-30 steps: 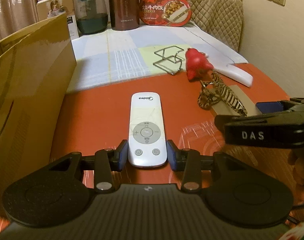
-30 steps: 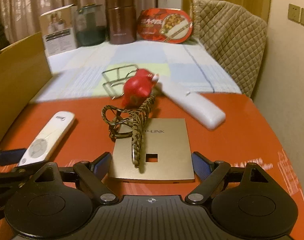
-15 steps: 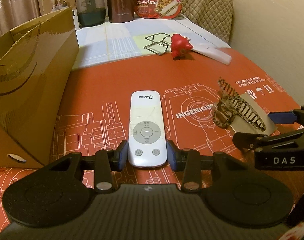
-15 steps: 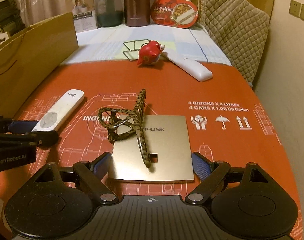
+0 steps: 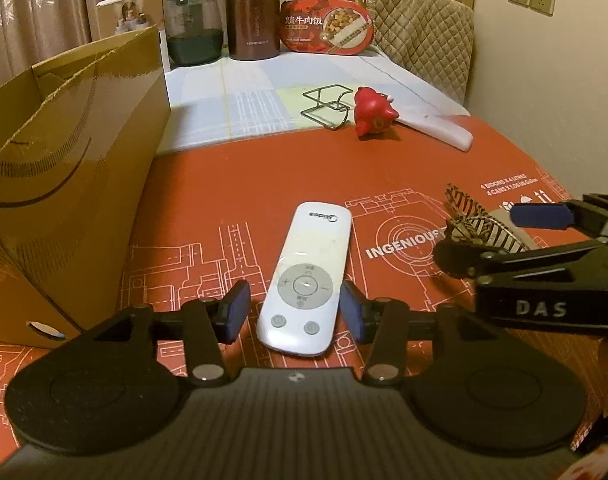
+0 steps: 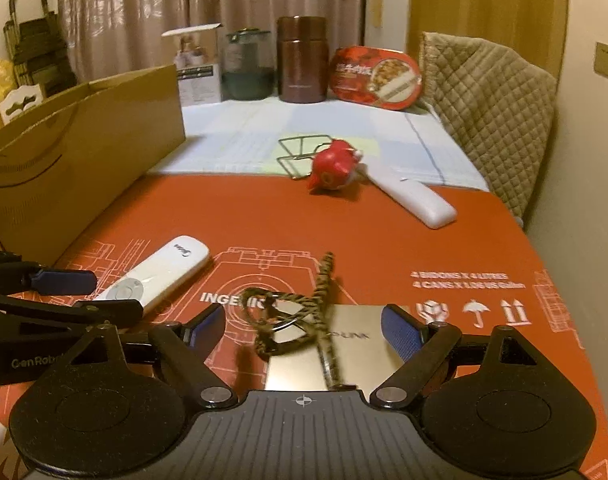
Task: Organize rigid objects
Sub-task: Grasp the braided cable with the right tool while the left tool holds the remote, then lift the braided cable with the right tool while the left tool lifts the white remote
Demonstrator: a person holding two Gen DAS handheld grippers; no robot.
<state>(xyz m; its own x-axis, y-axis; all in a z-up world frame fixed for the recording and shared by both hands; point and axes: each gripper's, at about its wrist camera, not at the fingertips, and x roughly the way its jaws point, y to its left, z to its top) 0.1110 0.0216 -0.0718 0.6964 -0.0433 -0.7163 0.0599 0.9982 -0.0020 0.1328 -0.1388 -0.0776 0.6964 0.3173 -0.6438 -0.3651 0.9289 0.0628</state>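
A white Midea remote (image 5: 308, 276) lies between the fingers of my left gripper (image 5: 294, 312); the right pad touches its edge, the left pad stands a little apart, so it is open. It also shows in the right wrist view (image 6: 156, 278). My right gripper (image 6: 302, 332) is open around a gold TP-LINK plate (image 6: 340, 354) with a striped hair claw (image 6: 300, 312) on it. Its fingers show at the right of the left wrist view (image 5: 544, 216).
A tall open cardboard box (image 5: 64, 184) stands at the left. Further back lie a red pig figure (image 5: 372, 118), a wire stand (image 5: 326, 106) and a long white remote (image 5: 444, 134). Jars and a food tray (image 5: 324, 26) line the far edge, by a wall.
The left gripper has opened a little and the Midea remote now lies tilted between its fingers. Both grippers pulled back toward the near edge; the right one slid forward over the plate.
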